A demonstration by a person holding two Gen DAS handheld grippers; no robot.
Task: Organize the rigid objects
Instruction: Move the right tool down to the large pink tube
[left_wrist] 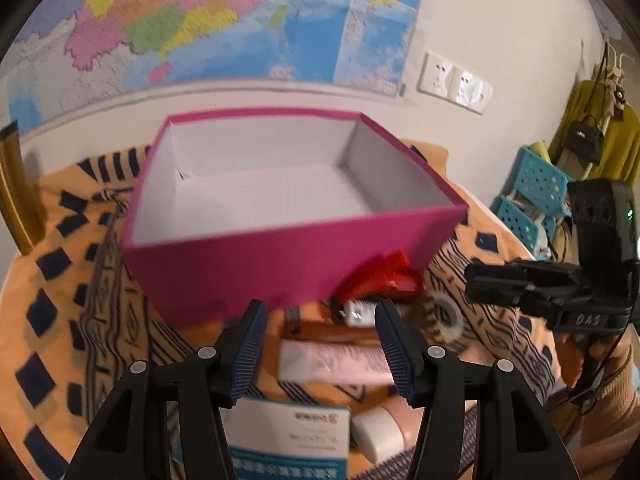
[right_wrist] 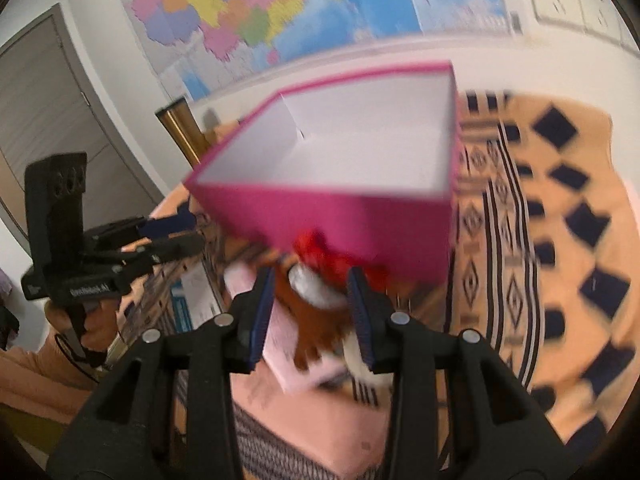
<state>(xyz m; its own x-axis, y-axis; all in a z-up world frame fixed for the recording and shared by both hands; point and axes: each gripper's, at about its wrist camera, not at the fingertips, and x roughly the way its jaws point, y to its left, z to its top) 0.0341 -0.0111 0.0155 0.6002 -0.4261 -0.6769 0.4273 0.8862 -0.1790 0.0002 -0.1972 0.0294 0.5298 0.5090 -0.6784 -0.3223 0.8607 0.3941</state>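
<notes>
An open magenta box [left_wrist: 280,264] [right_wrist: 320,216] with a bare white inside stands on the patterned cloth. Before its front wall lie a red clip-like thing [left_wrist: 380,276] [right_wrist: 320,252], a brown object [left_wrist: 328,330] [right_wrist: 316,320], a pale pink carton [left_wrist: 332,364] [right_wrist: 280,344], a tape roll [left_wrist: 444,316], a blue-and-white carton [left_wrist: 288,436] and a white-capped tube [left_wrist: 380,428]. My left gripper [left_wrist: 320,344] [right_wrist: 192,234] hangs open above the pink carton, gripping nothing. My right gripper [right_wrist: 312,312] [left_wrist: 476,280] is open over the brown object, with blur hiding any contact.
The orange cloth with dark diamonds [right_wrist: 560,240] covers the table. A wall map [left_wrist: 200,20] and sockets [left_wrist: 456,80] are behind. Blue baskets [left_wrist: 536,192] and a yellow garment with a black bag [left_wrist: 588,136] stand right; a gold post [left_wrist: 12,184] left, a door [right_wrist: 48,100].
</notes>
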